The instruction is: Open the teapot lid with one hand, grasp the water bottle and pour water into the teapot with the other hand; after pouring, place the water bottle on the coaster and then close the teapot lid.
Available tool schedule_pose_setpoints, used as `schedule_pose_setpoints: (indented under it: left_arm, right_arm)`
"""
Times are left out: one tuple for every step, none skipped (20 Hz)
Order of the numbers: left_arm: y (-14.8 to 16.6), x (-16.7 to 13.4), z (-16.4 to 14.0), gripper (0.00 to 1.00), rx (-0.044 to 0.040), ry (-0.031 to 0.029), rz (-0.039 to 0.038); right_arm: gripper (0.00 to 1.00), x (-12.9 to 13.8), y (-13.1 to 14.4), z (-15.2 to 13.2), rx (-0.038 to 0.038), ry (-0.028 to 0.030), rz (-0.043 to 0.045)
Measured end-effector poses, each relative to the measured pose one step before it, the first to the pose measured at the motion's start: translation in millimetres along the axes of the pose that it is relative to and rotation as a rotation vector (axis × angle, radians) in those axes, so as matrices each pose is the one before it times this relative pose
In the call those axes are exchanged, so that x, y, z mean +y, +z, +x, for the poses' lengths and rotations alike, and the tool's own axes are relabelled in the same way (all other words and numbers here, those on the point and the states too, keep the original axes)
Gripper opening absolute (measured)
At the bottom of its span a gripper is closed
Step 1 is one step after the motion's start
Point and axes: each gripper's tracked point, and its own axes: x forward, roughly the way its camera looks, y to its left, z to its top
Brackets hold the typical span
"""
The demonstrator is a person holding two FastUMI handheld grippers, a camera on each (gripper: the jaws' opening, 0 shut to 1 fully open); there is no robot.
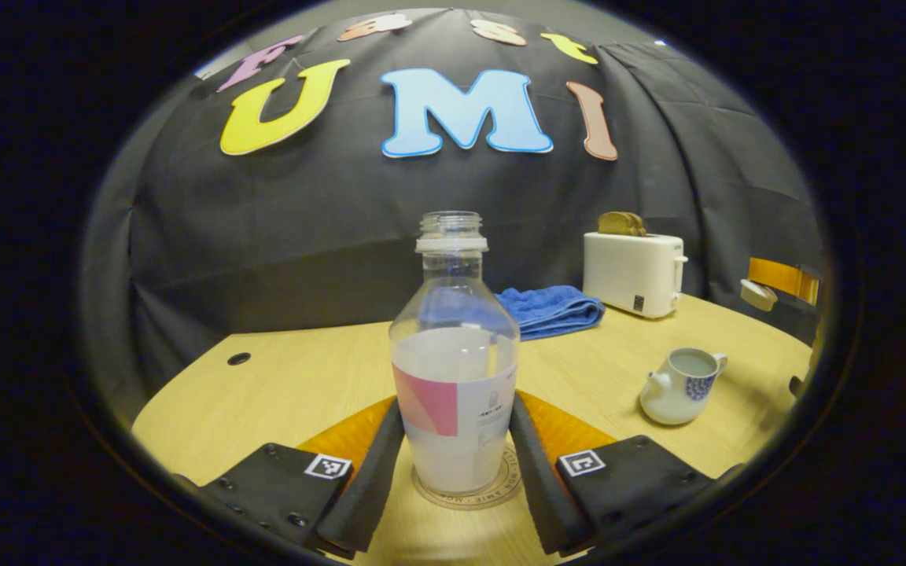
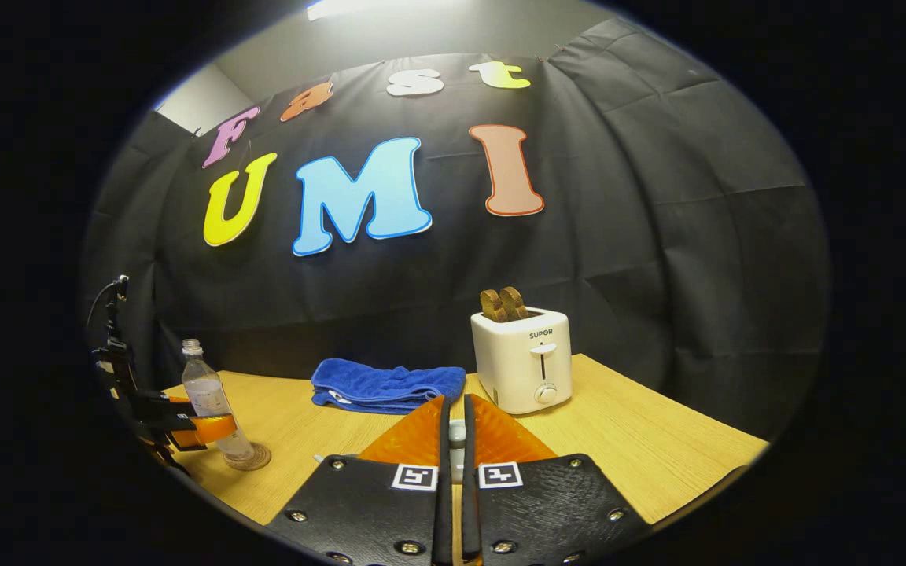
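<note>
Between the left gripper (image 1: pixel 457 464) fingers stands the water bottle (image 1: pixel 454 369), uncapped and upright, its base on the round coaster (image 1: pixel 500 491) on the wooden table (image 1: pixel 296 385). Those fingers flank the lower part of the bottle on either side; whether they press on it or merely sit beside it I cannot tell from the left gripper view. About half the bottle holds water. Farther along the table, off to the right in that view, sits the white teapot (image 1: pixel 681 387) with a blue pattern, its top open. Beyond the bottle lies a folded blue towel (image 1: pixel 551 310), and beside that a white toaster (image 1: pixel 632 273) with slices of bread (image 1: pixel 620 223) poking out of the top.

Over on the right gripper (image 2: pixel 457 448), the fingers are drawn close together with a small pale object (image 2: pixel 457 439) pinched in the narrow gap; it is too hidden to name with certainty. Ahead of it in the right gripper view are the same towel (image 2: pixel 386 387) and toaster (image 2: pixel 524 360). Far to the left there, the bottle (image 2: pixel 213 405) stands on its coaster (image 2: pixel 252 458) with the left gripper (image 2: pixel 201 428) around it.
</note>
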Motion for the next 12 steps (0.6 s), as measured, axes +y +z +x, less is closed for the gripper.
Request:
schedule_pose_setpoints:
  left_arm:
    - [-5.26,-0.86,0.48,0.83,0.01611,-0.00434,-0.00316]
    - [-5.27,-1.56,0.00,0.84,0.02220,-0.00820,-0.00606]
    - [-7.29,-0.61,-0.22,0.84,0.02079,-0.00204,-0.00393]
    - [-5.12,-1.88,2.32,0.84,0.01380,-0.00764,-0.00702]
    - [-1.64,-1.59,1.26,0.84,0.00476,-0.00739,-0.00909]
    - [0.18,-0.87,-1.24,0.84,-0.00101,-0.00541,-0.00354]
    - [2.85,-0.97,-1.41,0.84,-0.00625,-0.00636,-0.00075]
    - [1.91,-1.33,-0.56,0.84,-0.00442,-0.00534,0.00272]
    - [2.80,-0.38,-1.62,0.87,-0.00342,-0.00211,0.00433]
    - [1.95,-1.25,0.93,0.89,-0.00701,-0.00431,-0.00105]
    - [1.93,-0.95,-2.56,0.91,-0.00178,-0.00489,-0.00069]
    - [0.04,-0.14,0.12,0.91,-0.00198,-0.00178,-0.00071]
  right_arm:
    - [0.05,0.69,-0.16,-0.27,0.00101,0.00202,0.00095]
    - [0.05,-0.15,-0.13,0.11,0.00047,0.00048,-0.00086]
    - [0.05,0.23,-0.12,-0.08,-0.00071,-0.00038,-0.00214]
    - [0.05,0.61,-0.07,0.17,-0.00088,0.00068,-0.00204]
    - [0.05,0.59,-0.02,0.42,0.00071,0.00107,-0.00148]
    - [0.05,0.90,-1.25,0.26,0.00189,0.00082,-0.00151]
    - [0.05,0.42,-0.44,0.14,0.00291,0.00076,-0.00173]
    - [0.05,0.73,-1.73,0.67,0.00292,0.00102,-0.00171]
    - [0.05,0.55,0.39,-0.48,0.00122,0.00013,-0.00215]
    - [0.05,0.93,-0.68,0.82,0.00024,0.00089,-0.00273]
    - [0.05,0.99,0.42,-0.14,-0.00140,0.00185,-0.00271]
    - [0.05,1.50,-0.43,-0.34,-0.00080,0.00131,-0.00350]
